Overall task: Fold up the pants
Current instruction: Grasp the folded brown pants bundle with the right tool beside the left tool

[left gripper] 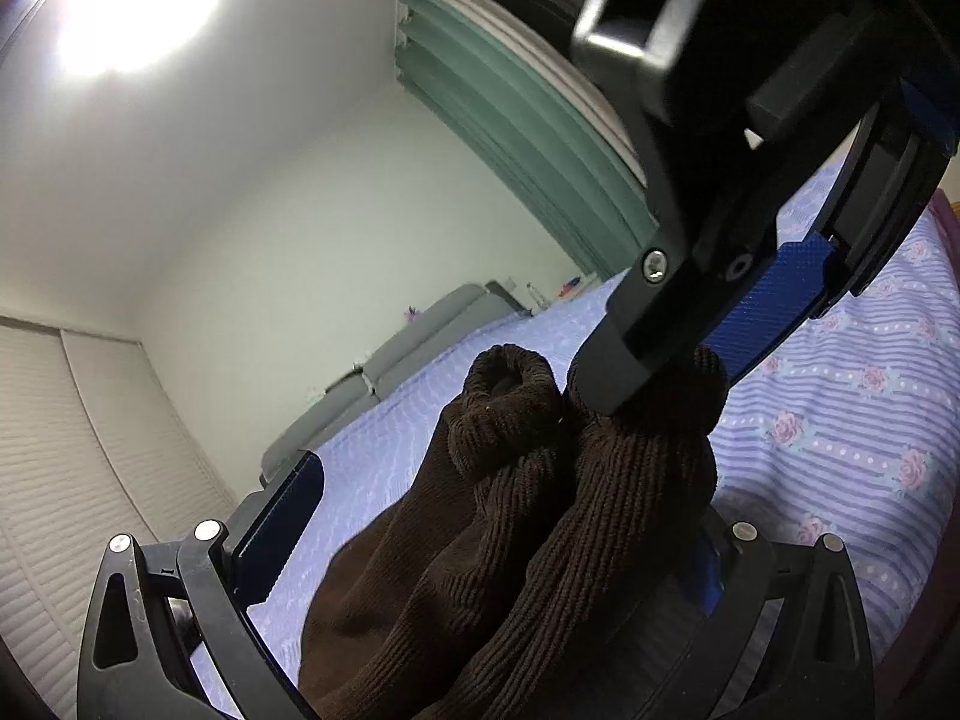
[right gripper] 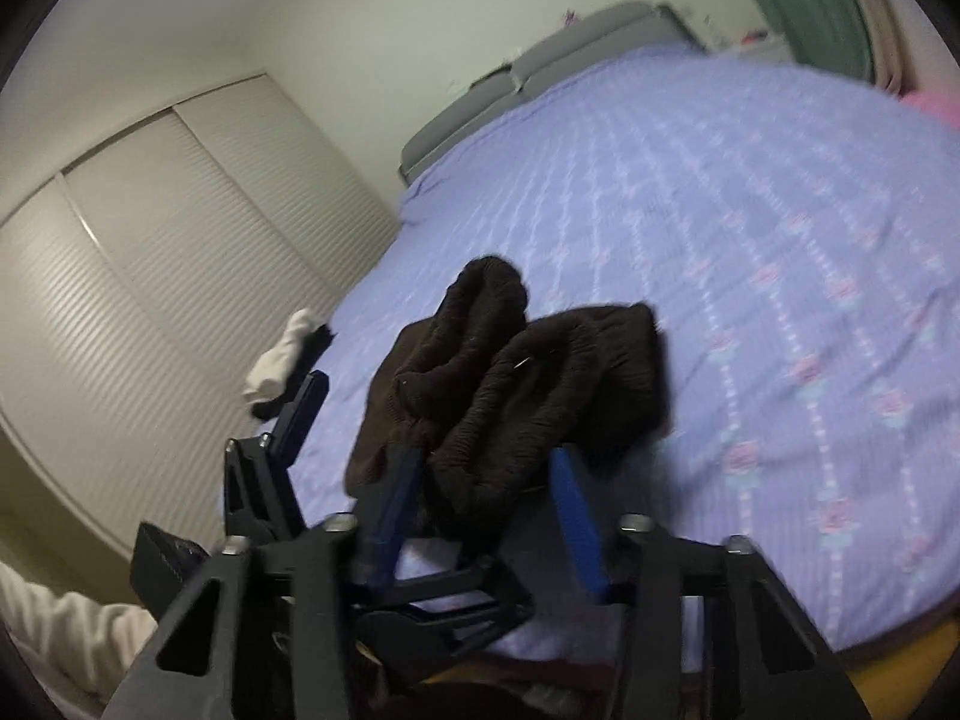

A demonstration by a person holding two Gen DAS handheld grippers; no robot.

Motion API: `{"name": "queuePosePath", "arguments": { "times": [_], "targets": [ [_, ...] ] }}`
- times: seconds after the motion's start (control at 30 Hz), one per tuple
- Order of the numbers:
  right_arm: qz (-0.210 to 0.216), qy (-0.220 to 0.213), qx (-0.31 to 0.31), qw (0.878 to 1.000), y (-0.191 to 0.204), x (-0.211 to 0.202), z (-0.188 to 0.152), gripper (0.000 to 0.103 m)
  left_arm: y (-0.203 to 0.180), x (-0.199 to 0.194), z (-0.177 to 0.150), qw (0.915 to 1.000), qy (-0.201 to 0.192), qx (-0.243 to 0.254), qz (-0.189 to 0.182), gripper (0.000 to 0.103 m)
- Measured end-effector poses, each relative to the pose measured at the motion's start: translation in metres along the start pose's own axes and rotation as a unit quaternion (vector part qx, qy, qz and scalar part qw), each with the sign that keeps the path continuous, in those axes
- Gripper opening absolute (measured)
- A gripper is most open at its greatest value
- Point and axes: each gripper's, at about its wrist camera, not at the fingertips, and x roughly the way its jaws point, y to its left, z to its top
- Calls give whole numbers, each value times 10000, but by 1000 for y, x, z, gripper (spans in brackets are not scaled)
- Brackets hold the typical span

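Right tongs (right gripper: 486, 480) pinch the bunched pants (right gripper: 510, 372); left tongs (left gripper: 504, 528) straddle them.

Two close wrist views, shared pants (left gripper: 510, 480)

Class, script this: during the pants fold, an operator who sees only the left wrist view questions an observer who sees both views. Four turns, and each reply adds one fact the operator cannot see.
Operator: The right tool is clamped on one cuff of the pants. Is anything else on the bed?
Observer: Yes. A white and black cloth item shows at the left edge of the bedspread, apart from the pants.
Operator: What is behind my camera?
Observer: A pale sleeve fills the lower left corner of the right wrist view, behind the body of the left tool.
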Motion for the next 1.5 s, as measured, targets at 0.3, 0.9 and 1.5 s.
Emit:
{"name": "queuePosePath", "arguments": {
  "times": [0.3,0.9,1.5],
  "targets": [
    [-70,-87,-186,9998,0,13,25,24,-4,9,11,9998,-52,76,-199,103],
    [-1106,727,133,9911,-55,63,20,24,-28,9,-1,9952,426,63,-878,103],
    [-1250,421,-142,9912,29,61,46,59,80,-16,-20,9954,654,-496,-492,103]
  ]
}}
